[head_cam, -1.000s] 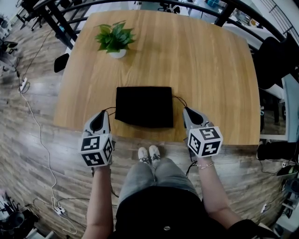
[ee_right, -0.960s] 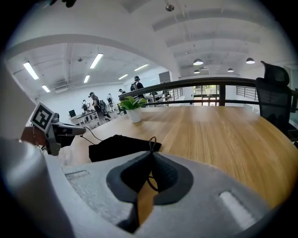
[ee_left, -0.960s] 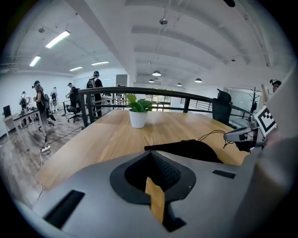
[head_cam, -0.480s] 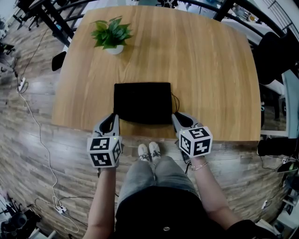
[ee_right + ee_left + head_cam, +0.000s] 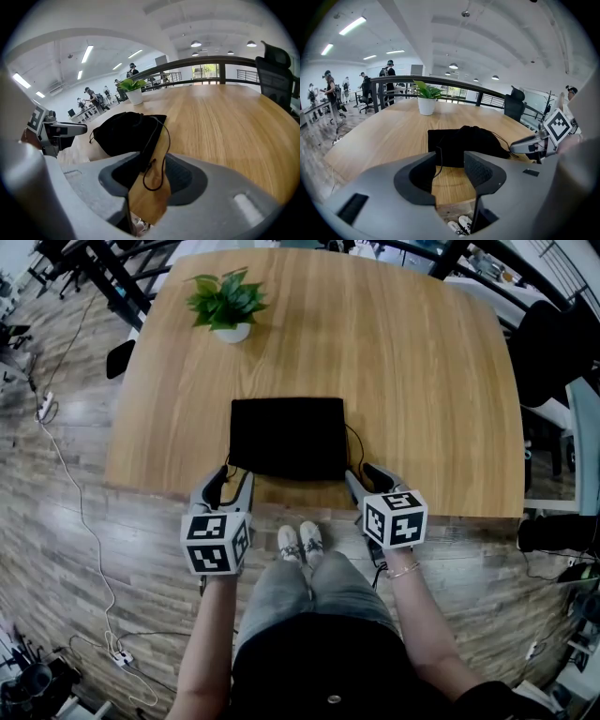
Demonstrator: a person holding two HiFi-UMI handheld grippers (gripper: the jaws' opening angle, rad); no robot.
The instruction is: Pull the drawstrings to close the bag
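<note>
Both my left gripper (image 5: pixel 232 481) and right gripper (image 5: pixel 367 477) have just opened, jaws apart, each drawstring (image 5: pixel 438 161) lying loose between them. The black bag (image 5: pixel 288 437) sits at the near edge of the table (image 5: pixel 412 381). Unpinched, the strings could slacken, letting the mouth reopen.

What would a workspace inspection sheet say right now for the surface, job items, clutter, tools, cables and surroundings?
Surface: wooden table, no spills seen.
Job's things: black drawstring bag near the front edge.
Clutter: potted plant at the far left corner.
Grippers: left tool and right tool open, jaws just opened; left drawstring and right drawstring lie between them, unpinched.
Cables: white cable on the floor.
Surroundings: office chair at right.
</note>
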